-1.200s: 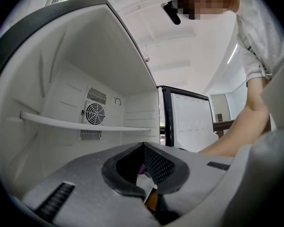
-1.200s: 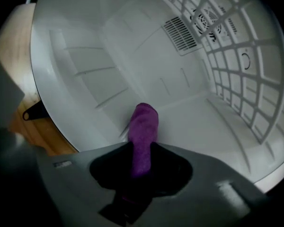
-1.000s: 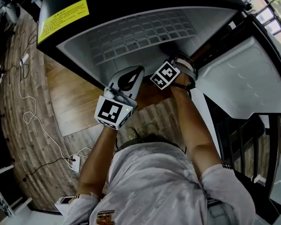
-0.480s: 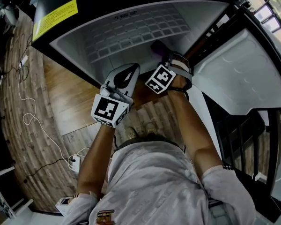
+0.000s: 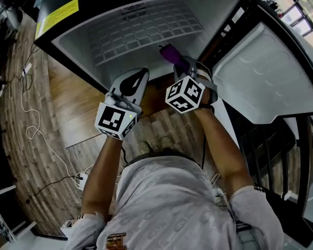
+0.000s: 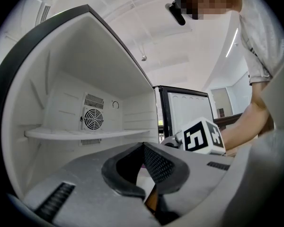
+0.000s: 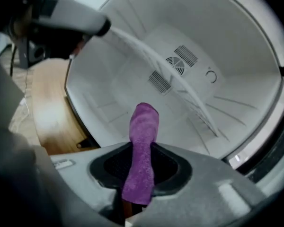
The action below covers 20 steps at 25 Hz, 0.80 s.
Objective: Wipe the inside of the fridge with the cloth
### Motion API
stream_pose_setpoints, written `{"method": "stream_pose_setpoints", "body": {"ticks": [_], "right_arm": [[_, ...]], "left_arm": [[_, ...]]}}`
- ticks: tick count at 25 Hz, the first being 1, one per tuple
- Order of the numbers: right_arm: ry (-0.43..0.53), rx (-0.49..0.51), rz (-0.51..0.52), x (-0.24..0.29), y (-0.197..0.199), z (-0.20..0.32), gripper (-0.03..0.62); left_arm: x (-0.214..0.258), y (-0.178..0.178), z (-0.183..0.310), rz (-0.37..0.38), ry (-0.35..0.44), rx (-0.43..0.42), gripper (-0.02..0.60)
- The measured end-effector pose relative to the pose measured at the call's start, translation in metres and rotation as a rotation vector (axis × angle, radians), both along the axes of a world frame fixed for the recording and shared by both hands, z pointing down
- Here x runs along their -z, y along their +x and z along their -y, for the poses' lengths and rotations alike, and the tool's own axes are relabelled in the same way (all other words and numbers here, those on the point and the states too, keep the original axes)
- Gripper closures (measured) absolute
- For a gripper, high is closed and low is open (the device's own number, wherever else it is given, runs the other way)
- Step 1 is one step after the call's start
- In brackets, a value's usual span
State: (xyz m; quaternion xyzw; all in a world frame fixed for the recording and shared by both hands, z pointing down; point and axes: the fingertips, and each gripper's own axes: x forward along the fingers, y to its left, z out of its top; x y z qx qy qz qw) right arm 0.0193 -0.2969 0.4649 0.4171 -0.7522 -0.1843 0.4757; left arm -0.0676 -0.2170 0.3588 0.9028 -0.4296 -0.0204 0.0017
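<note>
The fridge (image 5: 146, 30) stands open, white inside, with a shelf (image 6: 85, 134) and a round fan grille (image 6: 91, 119) on its back wall. My right gripper (image 5: 178, 66) is shut on a purple cloth (image 5: 169, 52), whose free end pokes past the jaws into the fridge mouth. In the right gripper view the cloth (image 7: 144, 126) stands up between the pads of that gripper (image 7: 142, 162), apart from the inner walls. My left gripper (image 5: 137, 76) hovers just left of it at the fridge's opening. Its jaws (image 6: 143, 148) are shut with nothing between them.
The fridge door (image 5: 261, 72) hangs open to the right, with a dark railing (image 5: 281, 155) beyond it. White cables (image 5: 28, 113) and a power strip (image 5: 83, 181) lie on the wooden floor at the left. A yellow label (image 5: 57, 14) marks the fridge's black top.
The right gripper has rolled and pushed a little further toward the fridge, bringing the purple cloth into plain sight. The left gripper has barely shifted.
</note>
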Motion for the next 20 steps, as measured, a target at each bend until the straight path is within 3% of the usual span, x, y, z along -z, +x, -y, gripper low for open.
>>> {"method": "stream_pose_setpoints", "body": {"ticks": [6,10,20], "right_arm": [[-0.107,0.099,0.379,0.046,-0.012,-0.04,0.482],[-0.129,0.192,0.634,0.08,-0.023,-0.064,0.482],[-0.102,0.457,0.991,0.151,-0.041,-0.108,0.484]], "left_arm": [[0.011,0.004,-0.012,0.02,0.02,0.0,0.581],[0.027,0.006,-0.022,0.016,0.032,0.005,0.581],[0.058,0.008,-0.041,0.003,0.082,0.025,0.581]]}}
